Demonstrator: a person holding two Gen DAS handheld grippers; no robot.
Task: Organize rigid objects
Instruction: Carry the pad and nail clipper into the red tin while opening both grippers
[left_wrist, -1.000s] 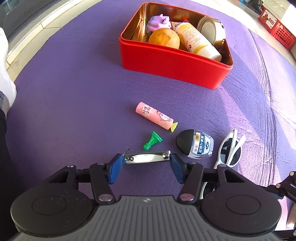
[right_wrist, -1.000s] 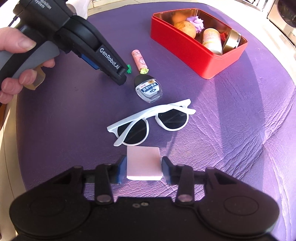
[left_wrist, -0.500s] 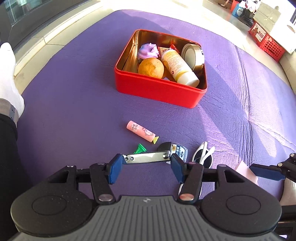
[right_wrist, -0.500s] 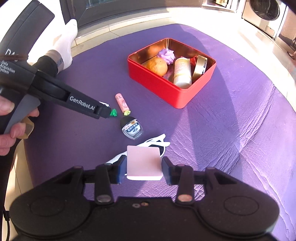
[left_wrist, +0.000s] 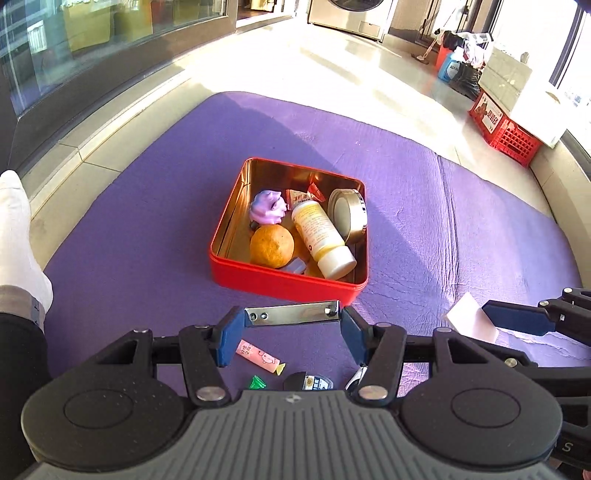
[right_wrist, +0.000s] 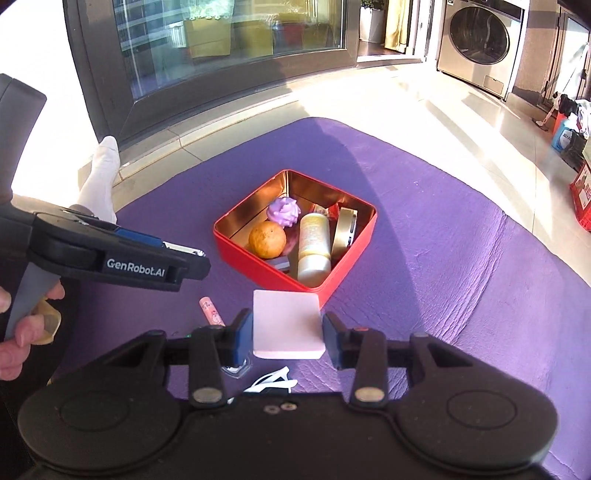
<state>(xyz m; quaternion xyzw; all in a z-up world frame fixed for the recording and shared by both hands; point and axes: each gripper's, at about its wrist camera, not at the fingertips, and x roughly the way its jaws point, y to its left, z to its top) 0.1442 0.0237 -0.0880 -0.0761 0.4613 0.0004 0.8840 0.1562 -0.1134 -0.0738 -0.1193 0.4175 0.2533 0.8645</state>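
Red tin on purple mat, centre, holding white bottle, orange, gold round tin, purple toy. Nearer, right: pale pink block pinched in right gripper. Nearer, left: metal nail clipper clamped in left gripper. Nearest on mat: pink tube, green pin.

The tin sits mid-mat. Inside it, the orange lies at the near left, the toy behind it, the bottle to its right, and the round tin rightmost. Nearer than the tin, on the mat, lie the tube, peg and sunglasses.
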